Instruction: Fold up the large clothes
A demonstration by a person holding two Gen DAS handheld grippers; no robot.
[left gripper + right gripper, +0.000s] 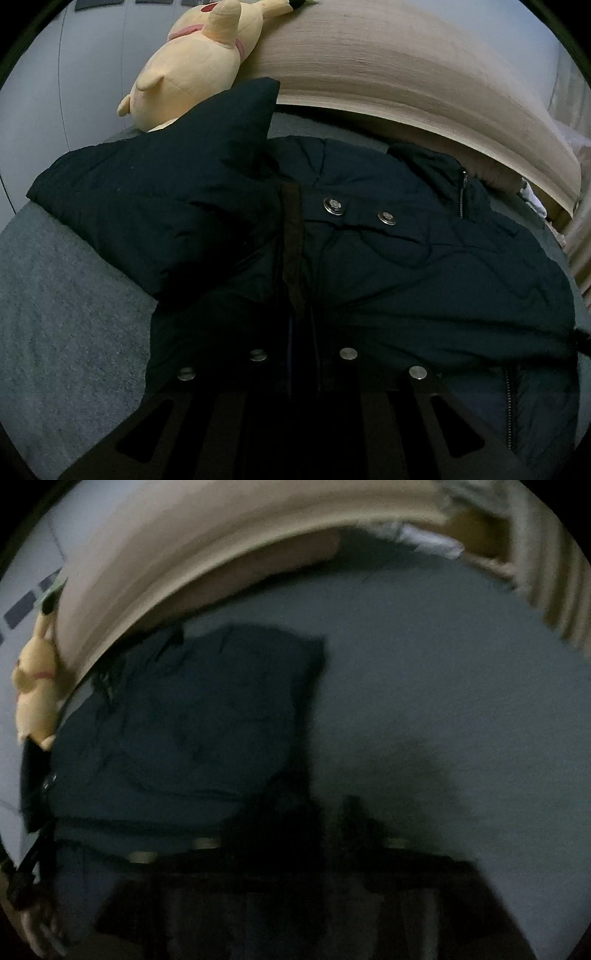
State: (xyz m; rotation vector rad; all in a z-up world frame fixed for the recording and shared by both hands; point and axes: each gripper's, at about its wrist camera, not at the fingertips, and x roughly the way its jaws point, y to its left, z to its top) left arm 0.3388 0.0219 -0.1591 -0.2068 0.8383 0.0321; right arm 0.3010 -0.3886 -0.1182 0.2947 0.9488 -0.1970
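A dark navy padded jacket [406, 277] with metal snap buttons and a zip lies on the grey bed cover [55, 295]. My left gripper [293, 251] reaches into its middle with the jaws pressed together on a fold of the fabric. One sleeve [166, 192] bulges up to the left of the fingers. In the blurred right wrist view the jacket [192, 731] fills the left half. My right gripper [319, 812] stands open at the jacket's right edge, with only the grey bed cover [443, 701] showing between its dark fingers.
A yellow plush toy [199, 62] leans against the beige headboard [388, 74] behind the jacket, and shows at the left edge as the plush toy [35, 698]. White cloth [428, 539] lies at the bed's far corner. Bare grey cover stretches to the jacket's right.
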